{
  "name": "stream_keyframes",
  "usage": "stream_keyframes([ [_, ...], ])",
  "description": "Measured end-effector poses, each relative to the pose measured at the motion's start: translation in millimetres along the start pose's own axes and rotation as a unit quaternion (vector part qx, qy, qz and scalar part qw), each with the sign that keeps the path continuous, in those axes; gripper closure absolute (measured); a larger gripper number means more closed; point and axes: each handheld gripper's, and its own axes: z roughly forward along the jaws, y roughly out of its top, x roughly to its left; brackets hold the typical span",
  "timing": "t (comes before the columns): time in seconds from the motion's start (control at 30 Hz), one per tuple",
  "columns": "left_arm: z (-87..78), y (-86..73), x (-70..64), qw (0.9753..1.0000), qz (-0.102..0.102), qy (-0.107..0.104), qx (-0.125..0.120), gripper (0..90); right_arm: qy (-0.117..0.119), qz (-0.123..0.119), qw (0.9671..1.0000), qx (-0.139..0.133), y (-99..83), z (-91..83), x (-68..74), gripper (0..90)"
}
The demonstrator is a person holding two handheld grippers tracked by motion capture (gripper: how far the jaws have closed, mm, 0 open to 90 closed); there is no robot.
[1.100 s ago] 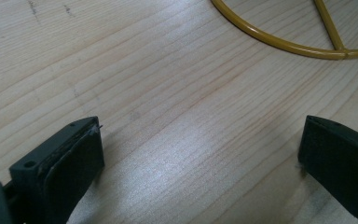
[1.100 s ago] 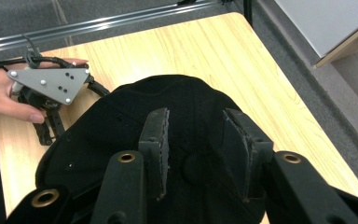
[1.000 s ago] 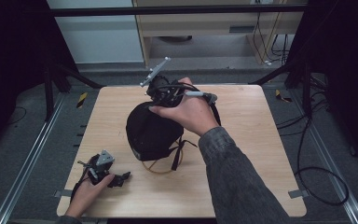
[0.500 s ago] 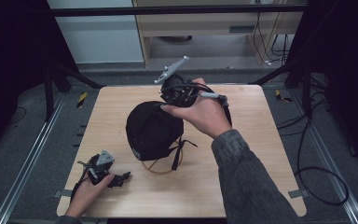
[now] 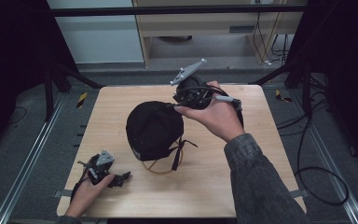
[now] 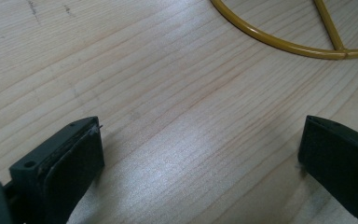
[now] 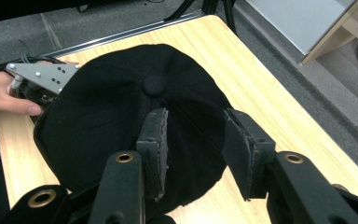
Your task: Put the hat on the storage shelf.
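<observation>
High view: we see a black cap [image 5: 153,128] sitting near the centre of the wooden table [image 5: 261,154], crown up, propped on a yellow wire stand [image 5: 161,169] whose ring shows under its near edge; black straps [image 5: 179,149] hang off the cap's near-right side. The right gripper [image 5: 175,106] is held in the person's right hand [image 5: 214,116] at the cap's far-right edge, w/ its grey three-cornered plate [image 5: 188,71] tilted up above it.

Right gripper view: we look down over the cap [image 7: 135,116] and its top button [image 7: 154,85]. The jaws stand part-open, gap between pads, above the crown fabric; the left pad [image 7: 153,140] sits close over the cloth, contact unclear. Nothing is pinched.

Left gripper [image 5: 121,177], high view: lies low at the table's near-left corner, held by the left hand [image 5: 86,193], well apart from the cap.

Left gripper view: jaws spread wide, bare wood grain [image 6: 168,116] between them; part of the yellow wire stand [image 6: 279,42] curves across the top, apart from both pads.
</observation>
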Motion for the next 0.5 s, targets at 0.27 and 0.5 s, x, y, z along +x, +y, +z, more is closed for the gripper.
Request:
stream_keyframes([
  [0.27,0.0,0.0,-0.1,1.0,0.0,-0.001,0.0,0.0,-0.008,0.009,0.9999,-0.004,-9.2,-7.6,-4.1,59.4],
  [0.5,0.0,0.0,-0.1,1.0,0.0,-0.001,0.0,0.0,-0.014,0.014,0.9998,-0.006,-18.1,-15.4,-6.2,58.7],
])
